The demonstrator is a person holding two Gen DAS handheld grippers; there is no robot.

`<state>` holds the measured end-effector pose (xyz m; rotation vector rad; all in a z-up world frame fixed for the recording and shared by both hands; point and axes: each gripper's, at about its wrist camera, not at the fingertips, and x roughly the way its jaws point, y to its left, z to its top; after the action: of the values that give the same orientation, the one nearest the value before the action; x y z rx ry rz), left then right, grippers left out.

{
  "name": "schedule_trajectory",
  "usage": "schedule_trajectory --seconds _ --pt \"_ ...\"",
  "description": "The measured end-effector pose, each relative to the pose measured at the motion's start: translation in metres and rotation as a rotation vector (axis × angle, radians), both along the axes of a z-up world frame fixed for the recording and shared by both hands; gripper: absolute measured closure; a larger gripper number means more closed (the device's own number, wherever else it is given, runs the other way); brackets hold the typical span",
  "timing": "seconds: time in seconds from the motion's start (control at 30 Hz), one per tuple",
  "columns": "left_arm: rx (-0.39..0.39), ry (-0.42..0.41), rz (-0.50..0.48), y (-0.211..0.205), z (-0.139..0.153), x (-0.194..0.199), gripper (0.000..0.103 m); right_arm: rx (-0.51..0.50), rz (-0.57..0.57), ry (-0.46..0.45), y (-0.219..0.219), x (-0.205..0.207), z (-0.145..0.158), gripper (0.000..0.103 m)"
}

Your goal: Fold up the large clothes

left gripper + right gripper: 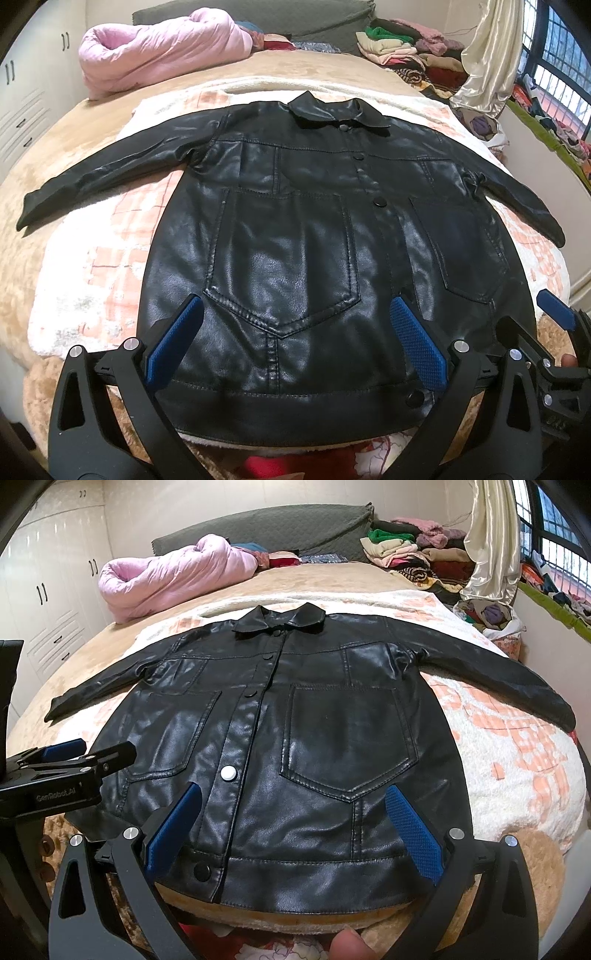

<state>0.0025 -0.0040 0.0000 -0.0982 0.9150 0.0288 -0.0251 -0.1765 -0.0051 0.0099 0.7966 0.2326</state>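
A black leather jacket [295,236] lies flat and face up on the patterned blanket [92,280] of a bed [22,206], buttoned, collar at the far end, hem nearest the cameras, both sleeves spread out to the sides. No fold looks made yet, so the task seems to be at its start.

The left tongs [295,339] hover over the hem on the jacket's left half, spread wide with nothing between them. The right tongs [295,823] hang over the hem on the other half, also wide open and empty. A fingertip shows at the bottom edge of the right view.

A sensible first step is probably to bring each sleeve across the chest. The leather looks stiff and slick, so a grip near a cuff or the shoulder seam, taking a full bite of one layer, should hold better than a pinch on the smooth front. Lifting low and laying the sleeve down without dragging would keep the body from sliding on the blanket.

Farther off, a pink quilt [162,48] is bundled near the headboard, and a stack of folded clothes [410,51] sits at the far right corner beside a cream curtain [487,55]. All are well apart from the jacket; nothing blocks the sleeves.
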Motion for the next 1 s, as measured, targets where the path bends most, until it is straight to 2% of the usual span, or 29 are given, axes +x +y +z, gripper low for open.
schedule_trajectory --seconds 0.5,0.8,1.0 --pt "-0.004 -0.008 0.006 0.013 0.016 0.044 0.008 0.022 0.015 -0.019 0.007 0.043 0.023 0.004" --pt "0.022 -0.039 0.020 0.021 0.036 0.085 0.008 0.010 -0.021 0.001 0.004 0.080 0.031 0.004" --pt "0.029 -0.029 0.031 0.022 0.034 0.115 0.008 0.013 -0.056 0.006 -0.007 0.112 0.041 0.004"
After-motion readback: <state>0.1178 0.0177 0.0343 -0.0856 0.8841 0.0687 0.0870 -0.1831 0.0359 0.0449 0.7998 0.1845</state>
